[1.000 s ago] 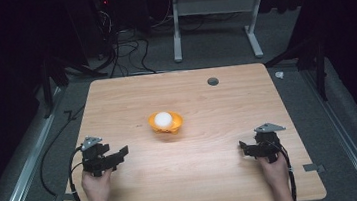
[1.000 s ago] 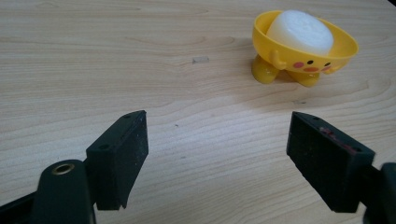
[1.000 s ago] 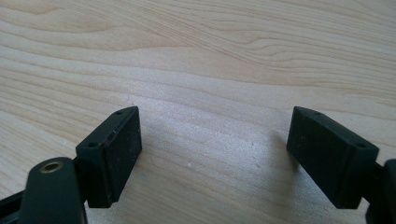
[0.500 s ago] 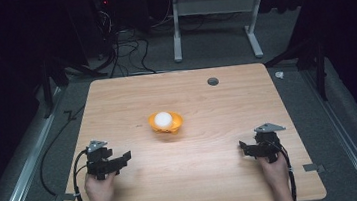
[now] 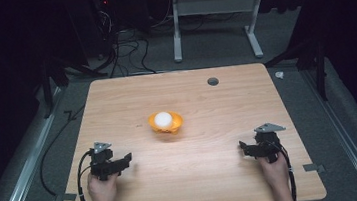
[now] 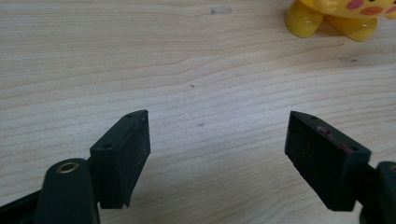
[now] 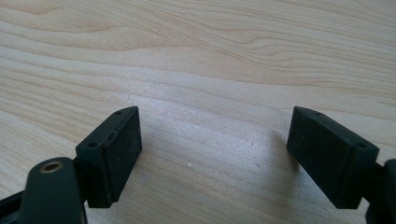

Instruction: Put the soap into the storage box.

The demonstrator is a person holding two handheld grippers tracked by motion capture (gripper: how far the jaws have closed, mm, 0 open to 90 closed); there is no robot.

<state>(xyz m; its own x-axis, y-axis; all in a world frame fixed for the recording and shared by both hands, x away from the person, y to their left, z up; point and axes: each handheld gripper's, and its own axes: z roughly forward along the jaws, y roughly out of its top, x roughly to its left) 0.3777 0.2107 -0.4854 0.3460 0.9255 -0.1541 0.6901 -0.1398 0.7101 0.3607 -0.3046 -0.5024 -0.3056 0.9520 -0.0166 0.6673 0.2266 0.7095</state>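
Note:
A yellow-orange toy (image 5: 167, 123) with a white round top lies near the middle of the wooden table (image 5: 196, 189). The left gripper view catches its yellow feet and pink-cheeked face (image 6: 335, 17) at the top right corner. My left gripper (image 5: 122, 160) rests at the table's front left, held by a hand, jaws wide apart over bare wood (image 6: 217, 154). At the front right, my right gripper (image 5: 244, 148) is open too, nothing between its jaws (image 7: 212, 154). Both stand well short of the toy.
A dark round cable hole (image 5: 212, 81) sits near the table's far edge. Behind the table are a white desk frame (image 5: 213, 21) and tangled cables (image 5: 120, 41) on the floor. A metal rail (image 5: 19, 182) runs along the left side.
My left gripper has slid a little toward the table's front and right. The right gripper and the toy have stayed put.

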